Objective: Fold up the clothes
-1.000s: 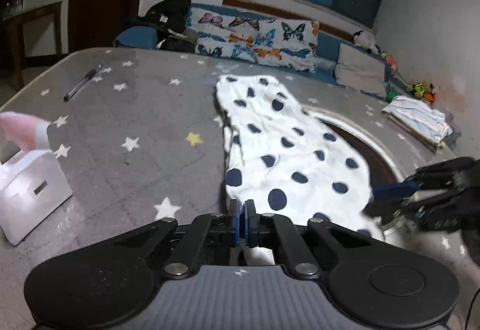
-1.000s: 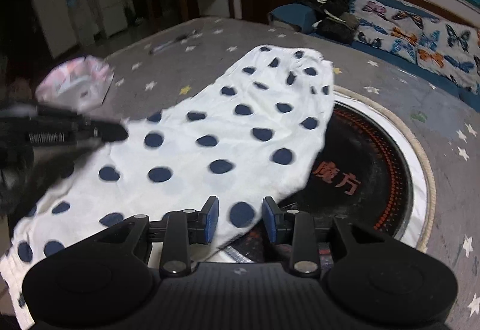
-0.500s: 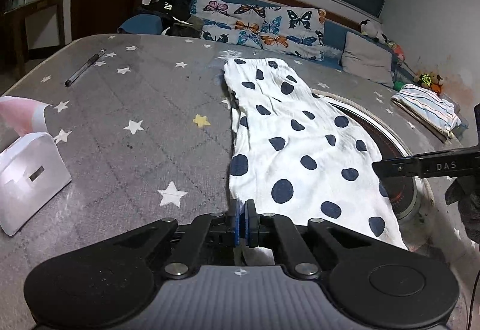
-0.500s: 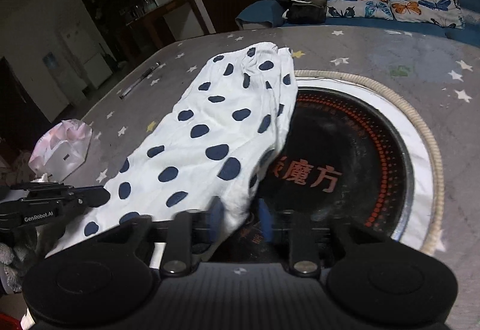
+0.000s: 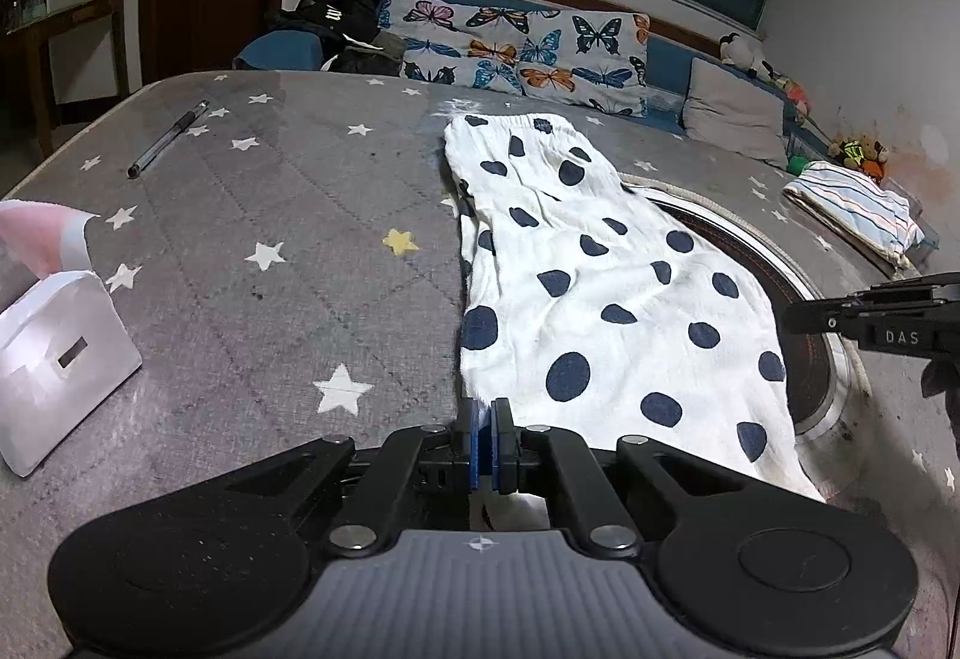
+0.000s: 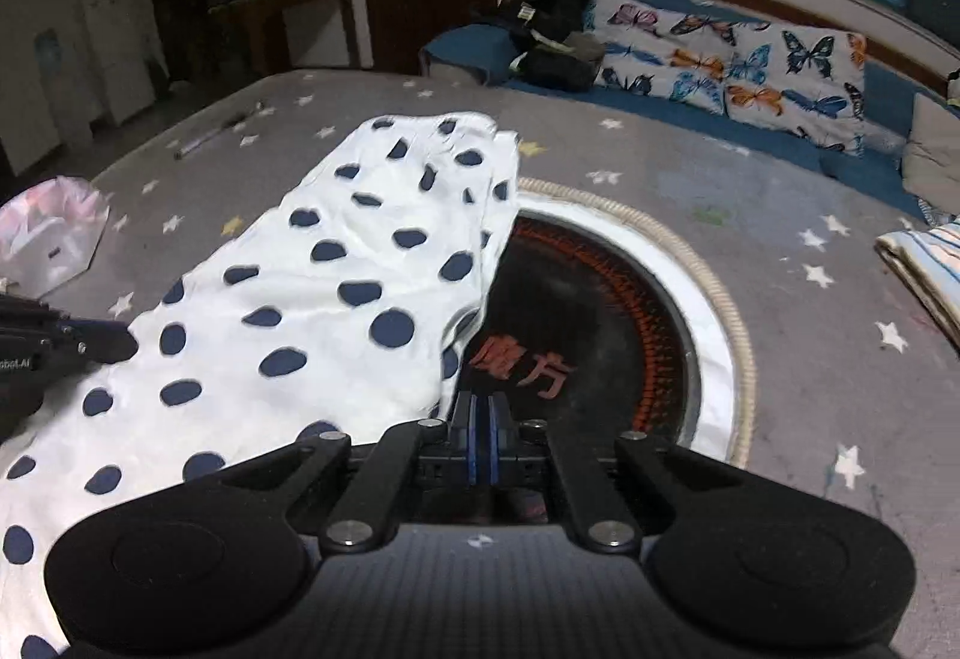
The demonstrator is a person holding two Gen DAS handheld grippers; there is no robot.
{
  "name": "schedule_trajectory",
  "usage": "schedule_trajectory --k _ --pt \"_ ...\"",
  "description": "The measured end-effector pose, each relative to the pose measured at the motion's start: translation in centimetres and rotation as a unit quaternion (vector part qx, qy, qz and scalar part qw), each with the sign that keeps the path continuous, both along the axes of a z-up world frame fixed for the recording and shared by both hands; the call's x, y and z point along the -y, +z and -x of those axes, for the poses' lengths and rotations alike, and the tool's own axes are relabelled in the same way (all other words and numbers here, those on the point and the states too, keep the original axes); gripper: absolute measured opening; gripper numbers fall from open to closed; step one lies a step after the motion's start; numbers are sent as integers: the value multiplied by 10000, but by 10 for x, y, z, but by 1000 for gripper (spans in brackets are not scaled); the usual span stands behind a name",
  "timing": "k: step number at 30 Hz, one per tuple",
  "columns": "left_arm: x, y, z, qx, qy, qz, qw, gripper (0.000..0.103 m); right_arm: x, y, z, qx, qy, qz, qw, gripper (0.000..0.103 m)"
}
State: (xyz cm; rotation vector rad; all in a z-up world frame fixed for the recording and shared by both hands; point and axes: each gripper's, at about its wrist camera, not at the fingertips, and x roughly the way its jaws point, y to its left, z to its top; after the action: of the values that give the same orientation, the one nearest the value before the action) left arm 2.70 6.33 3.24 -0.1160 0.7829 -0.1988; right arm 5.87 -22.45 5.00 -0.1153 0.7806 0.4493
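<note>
One garment (image 5: 606, 293), my two grippers.
Left gripper (image 5: 491, 440) pinches its near hem; right gripper (image 6: 479, 440) pressed together at its right edge (grip unclear).

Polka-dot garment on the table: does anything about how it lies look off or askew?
Yes. The white garment with navy polka dots lies wrinkled and slanted, its right side draped over the round black heater plate with red characters set in the grey star-patterned table cover. The left tool pinches its near edge.

Two low wrist views, close, probably converging, sharing dotted cloth (image 5: 606, 299) (image 6: 312, 311)
</note>
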Motion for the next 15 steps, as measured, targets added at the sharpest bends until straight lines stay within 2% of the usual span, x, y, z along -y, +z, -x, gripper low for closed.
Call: schedule_trajectory --k 6,8,11,15 --pt "1 17 4 202 -13 43 9998 8 -11 17 0 232 379 -291 9986 8" --pt "3 23 5 281 -54 101 9995 8 -21 13 -3 149 540 -305 9980 8" --pt "8 18 4 192 -172 97 9996 8 -33 4 -7 17 700 -324 9970 8" --pt "13 9 2 58 -332 86 9994 8 -31 -10 -12 -225 628 -231 9975 8"
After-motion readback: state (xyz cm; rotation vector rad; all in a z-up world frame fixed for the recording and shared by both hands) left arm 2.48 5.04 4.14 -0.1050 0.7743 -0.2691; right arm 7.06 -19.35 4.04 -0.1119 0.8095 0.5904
